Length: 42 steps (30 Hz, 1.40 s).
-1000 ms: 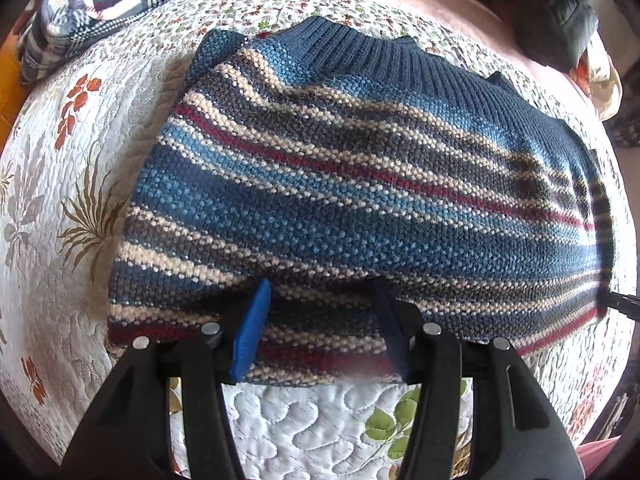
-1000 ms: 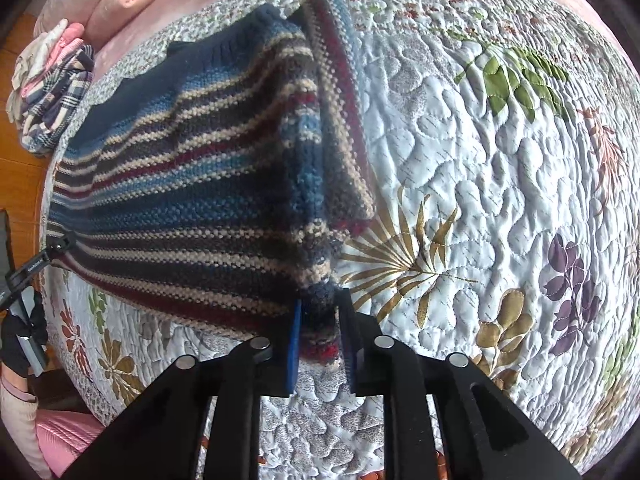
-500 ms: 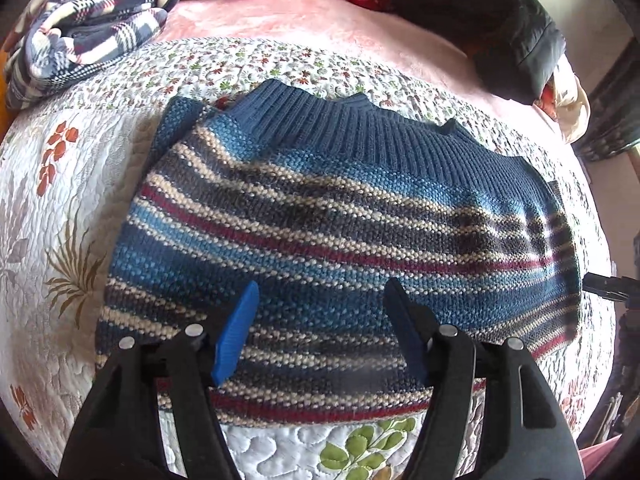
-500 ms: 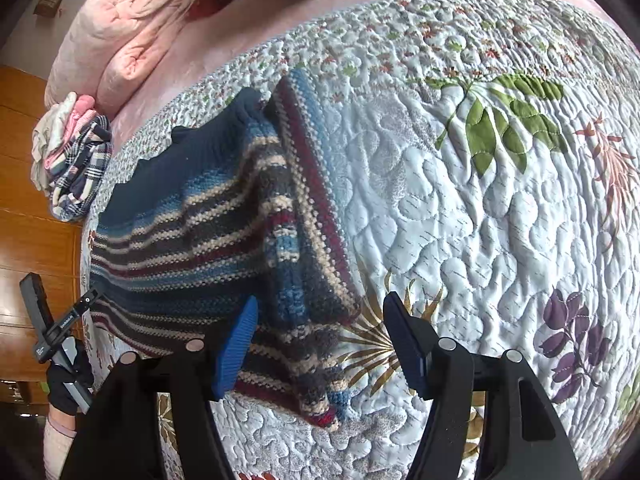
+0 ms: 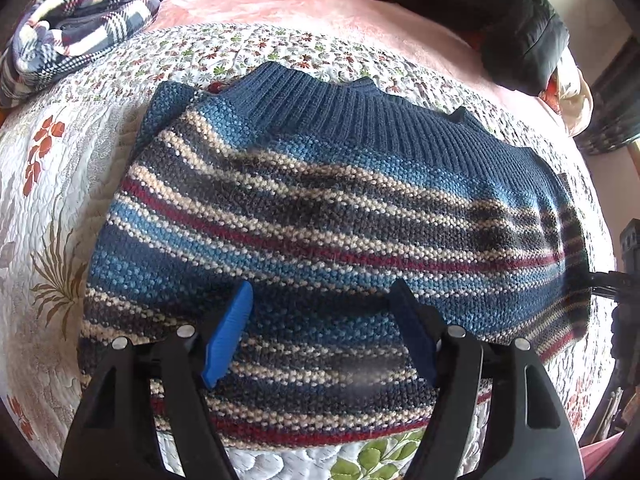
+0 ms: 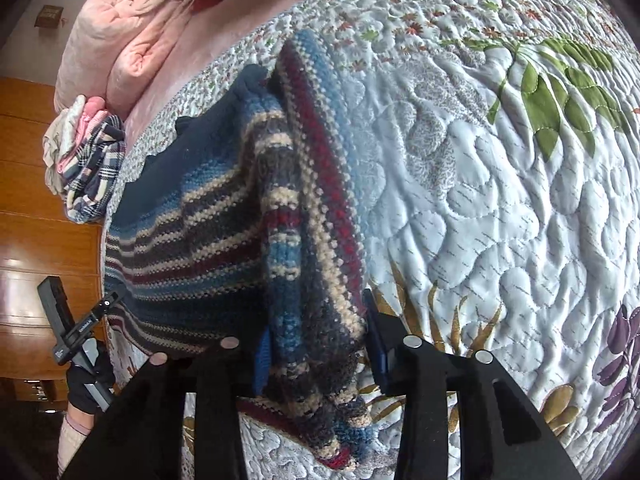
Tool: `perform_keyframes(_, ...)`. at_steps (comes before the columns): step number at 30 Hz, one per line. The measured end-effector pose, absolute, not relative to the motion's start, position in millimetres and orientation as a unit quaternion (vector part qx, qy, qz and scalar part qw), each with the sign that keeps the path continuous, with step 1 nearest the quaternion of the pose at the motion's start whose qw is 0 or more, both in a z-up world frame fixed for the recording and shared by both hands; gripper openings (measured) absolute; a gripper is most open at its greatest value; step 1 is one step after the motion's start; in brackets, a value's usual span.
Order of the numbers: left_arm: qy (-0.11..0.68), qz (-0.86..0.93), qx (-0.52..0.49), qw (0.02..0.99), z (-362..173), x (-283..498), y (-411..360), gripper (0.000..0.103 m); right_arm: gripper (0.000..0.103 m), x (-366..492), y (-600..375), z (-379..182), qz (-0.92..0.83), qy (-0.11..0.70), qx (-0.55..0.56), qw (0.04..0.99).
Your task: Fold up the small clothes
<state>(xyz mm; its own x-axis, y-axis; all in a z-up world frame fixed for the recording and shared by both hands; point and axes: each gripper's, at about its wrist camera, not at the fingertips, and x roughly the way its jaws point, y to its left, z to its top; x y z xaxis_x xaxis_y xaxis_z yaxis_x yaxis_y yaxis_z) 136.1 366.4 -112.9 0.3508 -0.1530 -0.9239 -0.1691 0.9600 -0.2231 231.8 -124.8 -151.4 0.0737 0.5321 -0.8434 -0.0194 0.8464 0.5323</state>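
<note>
- Judging by its chunky knit, we expect the striped sweater [image 5: 332, 236] to be soft, floppy and fairly heavy for its size; it should sag and stretch if lifted by one point, so hems, side edges and the ribbed band [image 5: 360, 120] look like the best places to grip.
- We see it lying flat on the quilt [image 6: 500, 200], filling the middle of the left view, ribbed band toward 12 o'clock.
- Our left tongs [image 5: 320, 328] hang low over the sweater's near part at 6 o'clock, spread wide and gripping nothing.
- Our right tongs [image 6: 320, 344] sit around the folded-over striped sleeve [image 6: 320, 240] at 6 o'clock, parted wider than the bunched knit; we judge them released, not clenched.
- A plaid bundle [image 5: 80, 20] lies at 10 o'clock, off the quilt.
</note>
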Motion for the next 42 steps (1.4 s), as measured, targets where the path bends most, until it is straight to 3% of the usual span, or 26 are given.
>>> perform_keyframes(25, 0.575, 0.004, -0.139, 0.807, -119, 137, 367, 0.071, 0.034, 226, -118, -154, 0.172, 0.649, 0.163, 0.723)
perform_keyframes(37, 0.548, -0.010, -0.180, 0.816, -93, 137, 374, 0.071, 0.030, 226, -70, -84, 0.188, 0.622, 0.120, 0.751)
perform_keyframes(42, 0.535, -0.023, -0.188, 0.824, -80, 138, 370, 0.071, 0.030, 226, -16, -53, 0.207, 0.618, 0.044, 0.757)
